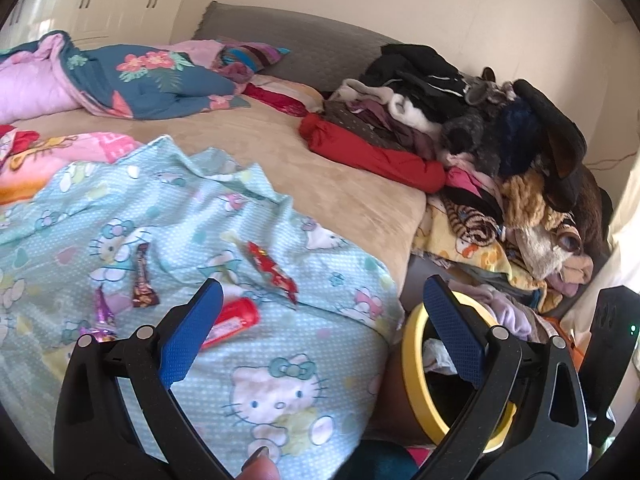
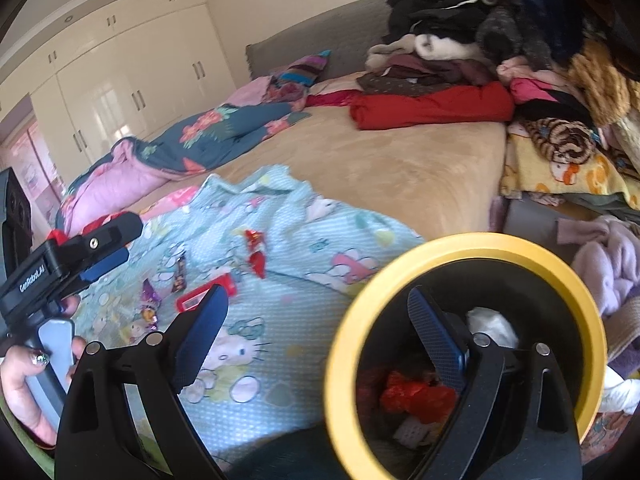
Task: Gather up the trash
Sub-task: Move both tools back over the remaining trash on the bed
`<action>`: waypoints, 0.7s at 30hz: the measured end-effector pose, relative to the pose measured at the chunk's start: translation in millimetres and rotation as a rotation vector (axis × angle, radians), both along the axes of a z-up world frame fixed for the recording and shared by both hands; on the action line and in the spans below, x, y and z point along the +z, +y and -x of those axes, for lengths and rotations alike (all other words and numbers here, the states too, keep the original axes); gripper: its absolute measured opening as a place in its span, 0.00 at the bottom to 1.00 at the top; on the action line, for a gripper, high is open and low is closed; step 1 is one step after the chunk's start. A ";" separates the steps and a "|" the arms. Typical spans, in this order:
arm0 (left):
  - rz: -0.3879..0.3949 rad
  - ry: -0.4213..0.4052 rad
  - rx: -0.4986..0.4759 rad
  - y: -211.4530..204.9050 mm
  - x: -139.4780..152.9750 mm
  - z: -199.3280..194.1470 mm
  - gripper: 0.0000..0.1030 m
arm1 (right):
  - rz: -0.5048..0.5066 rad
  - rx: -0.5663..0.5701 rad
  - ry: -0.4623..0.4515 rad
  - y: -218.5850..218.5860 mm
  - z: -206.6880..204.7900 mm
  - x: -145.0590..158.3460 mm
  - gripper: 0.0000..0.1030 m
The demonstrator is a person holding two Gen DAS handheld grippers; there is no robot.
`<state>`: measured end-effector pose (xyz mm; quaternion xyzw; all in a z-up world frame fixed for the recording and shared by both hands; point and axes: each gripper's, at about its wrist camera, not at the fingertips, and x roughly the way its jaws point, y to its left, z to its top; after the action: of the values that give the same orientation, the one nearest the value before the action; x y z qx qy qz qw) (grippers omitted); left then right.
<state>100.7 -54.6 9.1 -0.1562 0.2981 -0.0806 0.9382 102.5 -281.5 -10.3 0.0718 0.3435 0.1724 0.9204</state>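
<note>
Two grippers hang over the near edge of the bed, both with their blue-padded jaws spread wide and nothing between them. The left gripper [image 1: 320, 332] points across the cartoon-cat blanket [image 1: 248, 360], its left finger above a red flat packet [image 1: 234, 320]; in the right wrist view a hand [image 2: 28, 380] with painted nails grips its grey handle. The right gripper [image 2: 316, 344] sits lower and to the right, its right finger inside the mouth of the yellow-rimmed bin [image 2: 588, 312].

Four pieces of trash lie on the blanket: the red packet, a long red wrapper [image 1: 272, 270], a brown wrapper [image 1: 142, 276] and a purple foil wrapper [image 1: 103, 320]. They are near one another but apart, all just ahead of the left gripper. The bin stands just beside the bed's right edge and already holds red crumpled wrapping [image 2: 416, 396] and white paper [image 2: 492, 324]; a small pale item at the bottom is too blurred to identify.

Beyond the blanket, the tan bedsheet [image 1: 320, 168] offers open, flat room. A tall clothes pile [image 1: 480, 120] crowds the right side. A blue floral quilt [image 1: 160, 80] lies at the far left, by the grey headboard [image 1: 312, 40]. Cream wardrobe doors [image 2: 132, 80] line the wall behind.
</note>
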 end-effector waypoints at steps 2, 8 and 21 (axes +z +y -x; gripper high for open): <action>0.007 0.003 0.022 9.4 -0.9 0.7 0.89 | 0.001 0.019 0.012 12.8 -2.7 -3.1 0.87; 0.006 0.013 0.098 43.0 -6.0 4.8 0.89 | 0.025 0.079 0.032 55.5 -11.8 -10.2 0.87; -0.018 0.119 0.308 128.4 -42.5 1.7 0.89 | 0.074 0.158 0.105 125.3 -38.5 -39.8 0.87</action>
<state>99.0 73.8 -33.4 -0.1964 0.3265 0.0763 0.9214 141.0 -156.2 -50.2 0.0191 0.4021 0.2277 0.8866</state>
